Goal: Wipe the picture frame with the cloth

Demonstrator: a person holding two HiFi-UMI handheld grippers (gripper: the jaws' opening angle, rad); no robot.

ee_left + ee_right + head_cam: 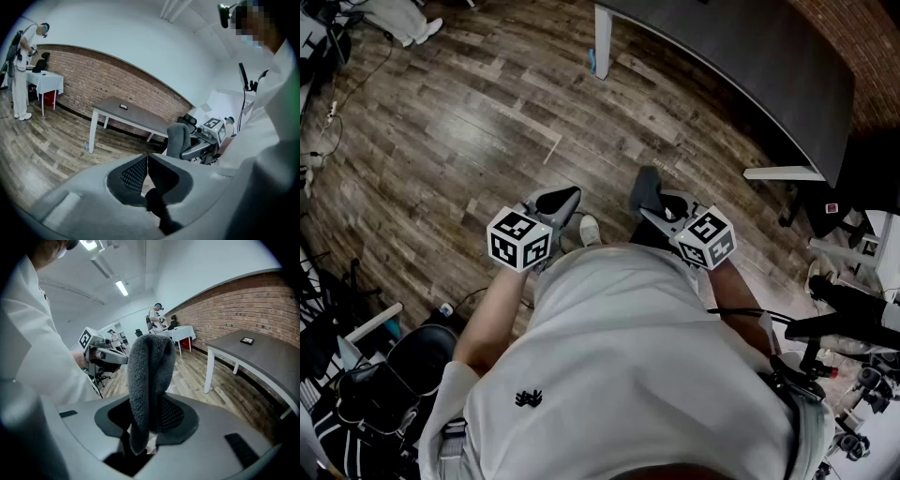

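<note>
1. The left gripper (pixel 561 200) is held in front of the person's torso, above the wooden floor (pixel 469 122), and points forward and downward. In the left gripper view, its jaws are pressed together along their full length with nothing between them (pixel 147 158).

2. The right gripper (pixel 649 190) is held just beside the left one at about the same height, also pointing downward. The two do not touch. Its jaws pinch the grey cloth (pixel 147 366). The cloth is folded over itself. Its bulk stands up past the fingertips and a short end hangs behind the pads (pixel 174 416). In the head view the cloth (pixel 645 183) covers the jaw tips.

3. The dark-topped table (pixel 750 66) with white legs stands ahead and to the right, well apart from both grippers. A small dark flat item (pixel 247 340) lies on the tabletop. It is too small to identify as the picture frame.
</note>
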